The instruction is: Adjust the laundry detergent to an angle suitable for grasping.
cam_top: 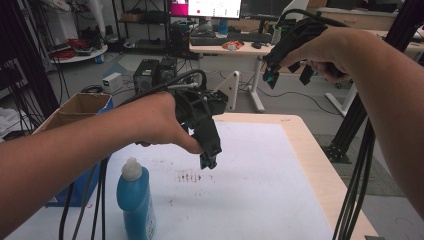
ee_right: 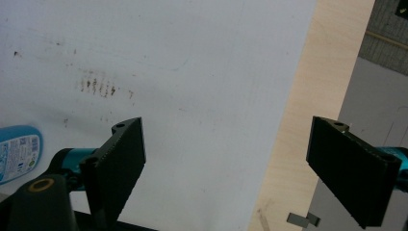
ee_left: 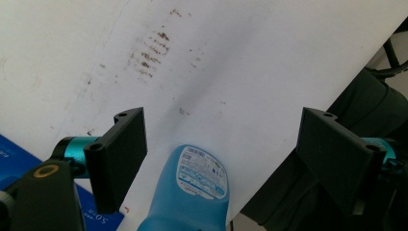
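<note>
A blue bottle with a white cap stands upright near the front left of the white sheet. My left gripper hovers over the sheet, behind and to the right of the bottle, pointing down. In the left gripper view its jaws stand wide open, with the bottle's labelled body low between them and untouched. My right gripper is raised high above the table's far right. Its jaws are open with nothing between them, and the bottle sits at that view's left edge.
Brown smudges mark the middle of the sheet. A bare wooden table edge runs along the right. An open cardboard box stands at the left, a blue box beside the sheet. Black cables hang at the right.
</note>
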